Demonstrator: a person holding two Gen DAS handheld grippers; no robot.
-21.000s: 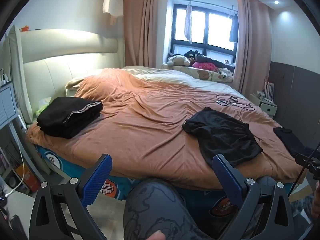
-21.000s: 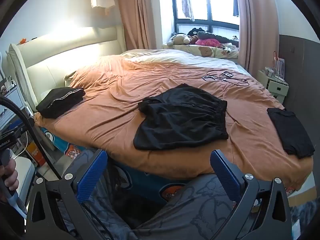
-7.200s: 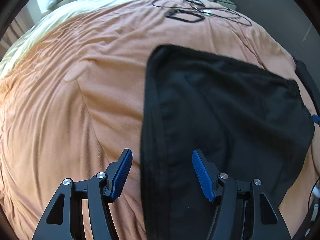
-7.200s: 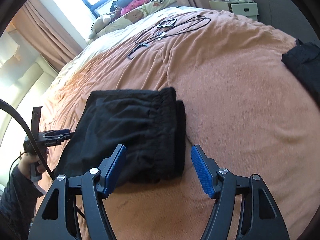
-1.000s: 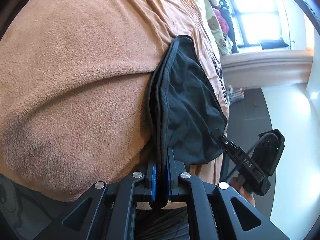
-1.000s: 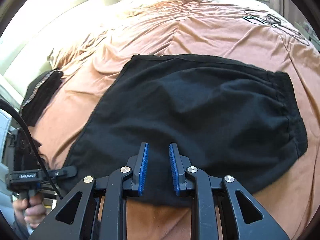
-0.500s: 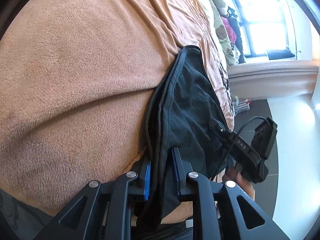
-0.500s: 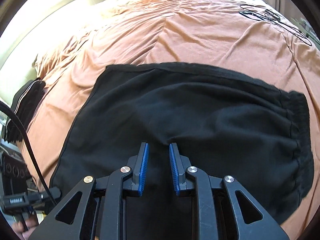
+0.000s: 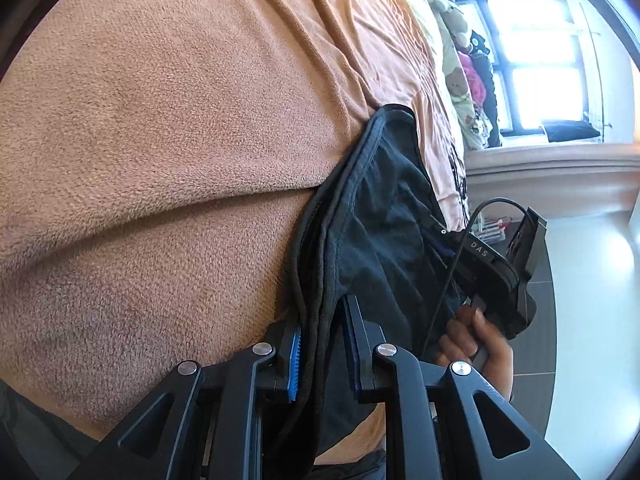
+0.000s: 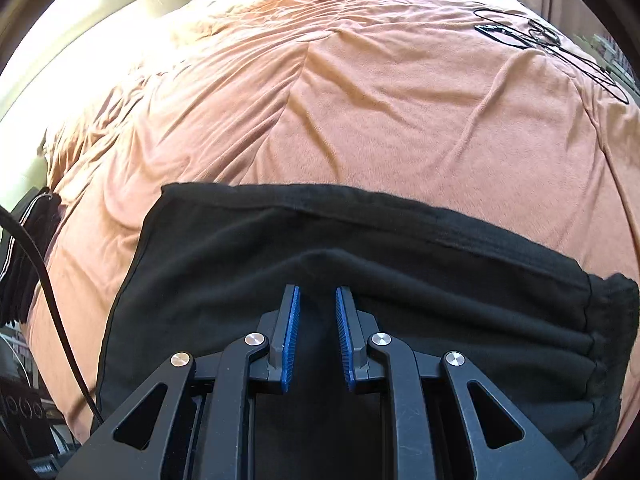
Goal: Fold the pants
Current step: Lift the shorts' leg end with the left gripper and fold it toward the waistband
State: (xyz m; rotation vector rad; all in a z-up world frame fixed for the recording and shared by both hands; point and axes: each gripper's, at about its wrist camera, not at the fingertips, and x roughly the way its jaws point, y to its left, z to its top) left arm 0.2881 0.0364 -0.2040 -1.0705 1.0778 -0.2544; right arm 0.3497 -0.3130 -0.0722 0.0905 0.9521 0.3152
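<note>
The black pants [image 10: 360, 264] lie flat on the orange blanket [image 10: 360, 92], waistband [image 10: 612, 320] to the right. My right gripper [image 10: 316, 312] is shut on a pinched ridge of cloth at the pants' near edge. My left gripper [image 9: 322, 336] sits at the hem end of the pants [image 9: 380, 208], its jaws a little apart with the hem edge [image 9: 316, 280] between them, loosely held. The right gripper's body [image 9: 496, 268] and the hand holding it show in the left wrist view.
A folded dark garment [image 10: 24, 248] lies at the bed's left edge. Black cables and glasses [image 10: 536, 40] lie far right on the blanket. Stuffed toys [image 9: 460, 60] sit by the window. The cream headboard [image 10: 80, 24] is at the upper left.
My left gripper has opened slightly around the hem it was clamped on. My right gripper has stayed pinched on the near edge and pushed forward, so the pants look closer.
</note>
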